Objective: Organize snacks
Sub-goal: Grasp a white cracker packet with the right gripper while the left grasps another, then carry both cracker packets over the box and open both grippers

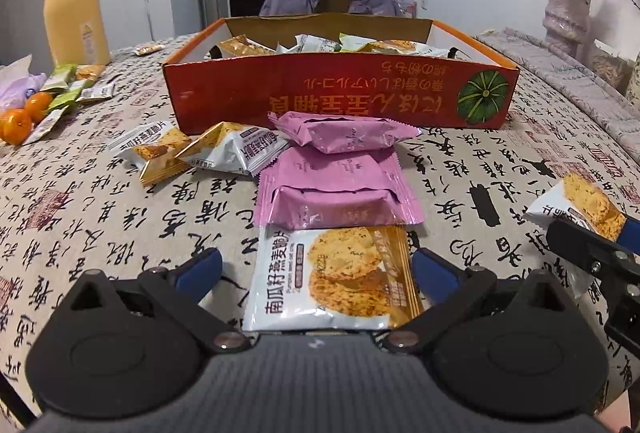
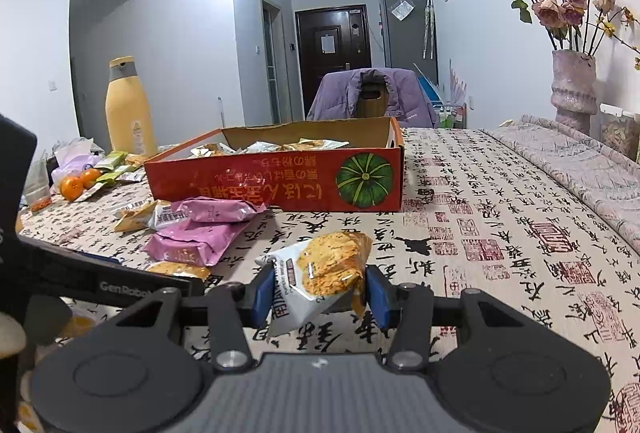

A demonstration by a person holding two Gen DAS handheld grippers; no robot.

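left gripper (image 1: 316,265): jaws wide, cracker packet (image 1: 332,277) lying between, untouched
right gripper (image 2: 320,291): clamped on second cracker packet (image 2: 320,273), raised
box (image 2: 280,185): beyond, packets inside

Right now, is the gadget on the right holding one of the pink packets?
No, the right gripper pinches a white-and-orange cracker packet; the pink packets lie on the table.

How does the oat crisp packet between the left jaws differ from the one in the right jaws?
The left packet lies flat on the tablecloth; the right packet is lifted off it. The left gripper is open around its packet without touching; the right gripper is shut on its packet. The left packet looks smooth; the right one is squeezed and tilted. Both are white and orange oat crisp packets.
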